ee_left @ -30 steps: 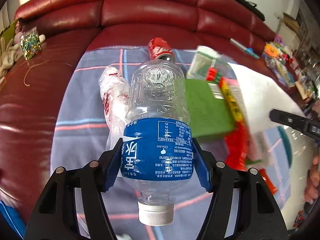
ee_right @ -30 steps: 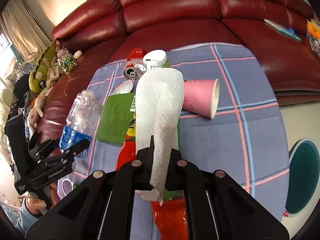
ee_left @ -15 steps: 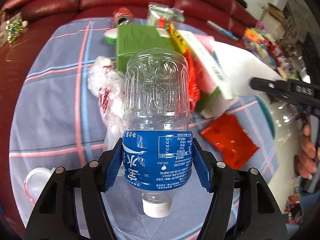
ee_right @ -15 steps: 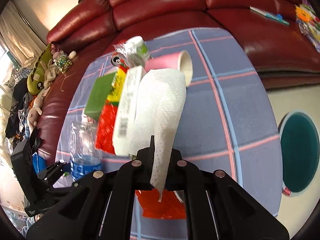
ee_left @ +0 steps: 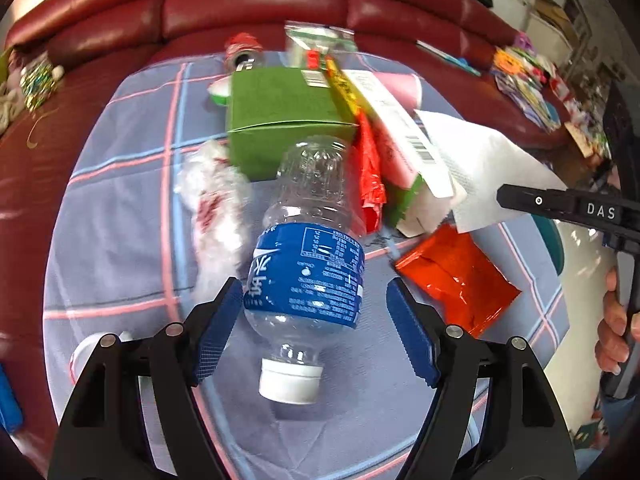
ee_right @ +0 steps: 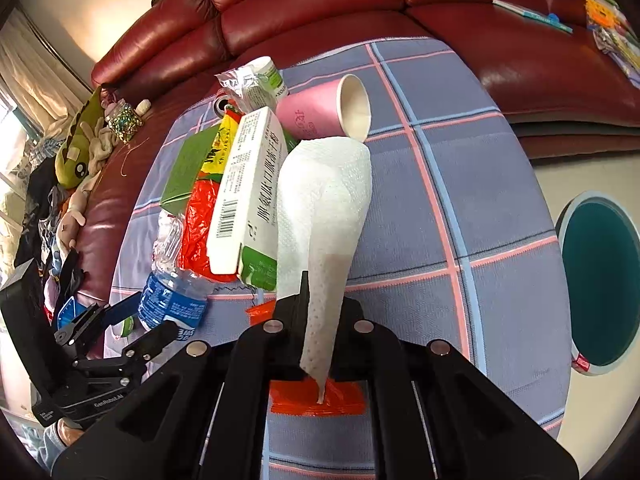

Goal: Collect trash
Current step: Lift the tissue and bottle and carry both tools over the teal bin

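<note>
The left gripper [ee_left: 312,328] was opening, its pads off the bottle [ee_left: 308,248], which lay cap-first just before the green box [ee_left: 280,120]. The right gripper [ee_right: 320,320] stayed clenched on the tissue [ee_right: 324,208]; releasing it beside the box would likely keep the trash piled together.

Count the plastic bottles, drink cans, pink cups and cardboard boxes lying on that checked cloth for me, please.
Plastic bottle: 1
Drink can: 1
Pink cup: 1
Cardboard boxes: 2, the green box and the white barcode box
Total: 5
</note>
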`<state>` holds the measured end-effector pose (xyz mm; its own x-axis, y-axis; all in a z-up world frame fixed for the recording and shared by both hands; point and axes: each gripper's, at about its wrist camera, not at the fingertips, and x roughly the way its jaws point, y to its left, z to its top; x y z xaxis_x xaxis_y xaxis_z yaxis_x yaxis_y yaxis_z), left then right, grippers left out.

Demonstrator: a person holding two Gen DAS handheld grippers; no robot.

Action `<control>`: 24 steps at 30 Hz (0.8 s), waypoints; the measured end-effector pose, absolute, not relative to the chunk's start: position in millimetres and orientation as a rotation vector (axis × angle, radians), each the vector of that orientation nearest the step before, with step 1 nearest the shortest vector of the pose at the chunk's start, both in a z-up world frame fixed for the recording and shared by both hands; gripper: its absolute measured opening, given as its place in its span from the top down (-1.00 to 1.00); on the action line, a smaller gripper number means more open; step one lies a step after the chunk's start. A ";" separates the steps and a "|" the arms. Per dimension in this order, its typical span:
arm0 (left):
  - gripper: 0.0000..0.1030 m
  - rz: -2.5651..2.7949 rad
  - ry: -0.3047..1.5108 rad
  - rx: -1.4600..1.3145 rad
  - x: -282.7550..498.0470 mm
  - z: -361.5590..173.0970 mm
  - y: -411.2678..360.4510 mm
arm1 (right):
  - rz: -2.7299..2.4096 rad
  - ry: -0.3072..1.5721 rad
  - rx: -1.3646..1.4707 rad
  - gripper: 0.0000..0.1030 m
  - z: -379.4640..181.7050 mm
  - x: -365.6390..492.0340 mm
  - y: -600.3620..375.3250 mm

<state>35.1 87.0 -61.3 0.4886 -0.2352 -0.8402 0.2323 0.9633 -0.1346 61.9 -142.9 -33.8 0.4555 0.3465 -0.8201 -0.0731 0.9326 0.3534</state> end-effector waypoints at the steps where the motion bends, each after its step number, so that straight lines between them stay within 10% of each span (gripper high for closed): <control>1: -0.46 -0.273 1.027 0.012 38.7 -64.0 84.0 | 0.261 1.074 0.287 0.90 -35.2 61.4 -144.9; 24: -0.28 -0.249 0.894 0.052 -3.6 10.2 71.5 | 0.247 0.998 0.347 0.90 -16.8 36.5 -193.6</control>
